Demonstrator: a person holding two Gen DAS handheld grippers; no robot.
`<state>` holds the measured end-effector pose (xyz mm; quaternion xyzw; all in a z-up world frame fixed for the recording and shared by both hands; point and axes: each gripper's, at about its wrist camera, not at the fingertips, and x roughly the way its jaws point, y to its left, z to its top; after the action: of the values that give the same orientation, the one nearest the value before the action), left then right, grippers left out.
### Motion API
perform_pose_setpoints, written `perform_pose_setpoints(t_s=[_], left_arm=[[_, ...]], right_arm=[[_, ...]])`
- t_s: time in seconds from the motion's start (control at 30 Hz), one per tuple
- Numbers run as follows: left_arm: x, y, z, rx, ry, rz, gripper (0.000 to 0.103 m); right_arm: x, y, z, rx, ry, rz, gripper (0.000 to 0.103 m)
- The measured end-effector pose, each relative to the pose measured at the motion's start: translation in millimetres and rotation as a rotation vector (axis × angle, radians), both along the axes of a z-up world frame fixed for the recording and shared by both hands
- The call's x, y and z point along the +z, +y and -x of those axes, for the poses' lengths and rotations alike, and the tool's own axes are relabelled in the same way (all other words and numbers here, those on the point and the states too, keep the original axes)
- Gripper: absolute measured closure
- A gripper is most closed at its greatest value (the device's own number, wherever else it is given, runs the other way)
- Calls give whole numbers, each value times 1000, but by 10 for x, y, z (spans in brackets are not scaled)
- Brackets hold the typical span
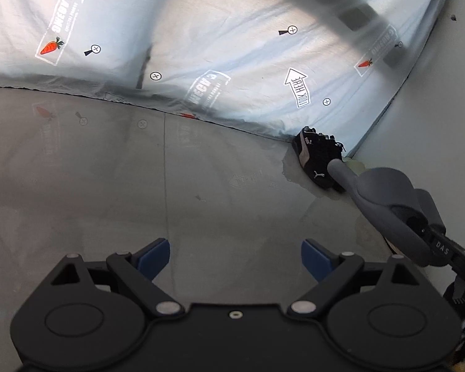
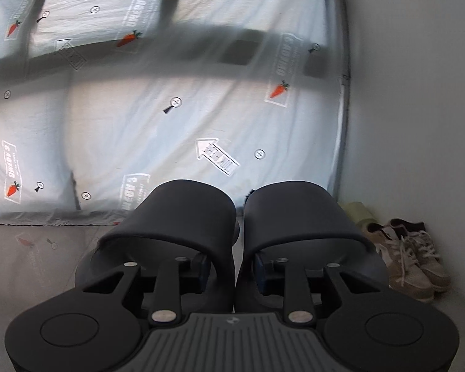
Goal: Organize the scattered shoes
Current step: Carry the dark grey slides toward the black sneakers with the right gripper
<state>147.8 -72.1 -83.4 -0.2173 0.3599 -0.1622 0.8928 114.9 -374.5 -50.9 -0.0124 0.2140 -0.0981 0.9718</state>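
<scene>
- Nearest the right wrist camera, the right gripper (image 2: 232, 266) had its jaws closed in on a pair of dark grey slides (image 2: 232, 217), side by side, toes pointing away from the lens; the blue pads sat tucked in at the inner straps, holding both at once.
- From the left wrist view, those same slides (image 1: 387, 192) hung above the floor (image 1: 139, 170) at the right, their long axis running toward the corner where the wall (image 1: 434, 93) met the printed sheet (image 1: 201, 31).
- Empty and wide apart stood the jaws of the left gripper (image 1: 235, 257), with only bare floor between the blue pads.
- A black sneaker (image 1: 319, 161) lay at the foot of the sheet, just beyond the toes of the slides, heel nearer the camera.
- Two beige sneakers (image 2: 418, 257) sat along the wall to the right of the carried pair, with a pale yellow shoe (image 2: 361, 214) just behind them.
- Judging by this, the row against the wall was the gathering spot, and it lay ahead and to the right of the laden jaws; the right hand was the nearer one, so the slides probably needed setting down parallel to the sneakers, toes to the sheet.
</scene>
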Motion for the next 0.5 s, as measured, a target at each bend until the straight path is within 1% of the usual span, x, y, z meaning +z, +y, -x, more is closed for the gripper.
perform_pose_setpoints(t_s=[0.07,0.17,0.23,0.33,0.43,0.5], left_arm=[[23,-219,-5,-3,9,8,11],[93,-533,60,4,-18,2,11],[143,-729,74,19,-21,7,11],[187,-957,86,45,-15,9,11],[197,-1163,109,61,-3,-8,11],[186,-1272,119,76,11,-18,11]], right_arm=[[-56,-219,75,-15,24,-12,72],[-121,-550,207,-23,59,-29,71],[-195,-802,265,-11,77,-60,71],[-307,-1054,293,15,104,-96,71],[-454,-1234,265,49,140,-111,71],[-543,-1327,234,74,149,-114,71]])
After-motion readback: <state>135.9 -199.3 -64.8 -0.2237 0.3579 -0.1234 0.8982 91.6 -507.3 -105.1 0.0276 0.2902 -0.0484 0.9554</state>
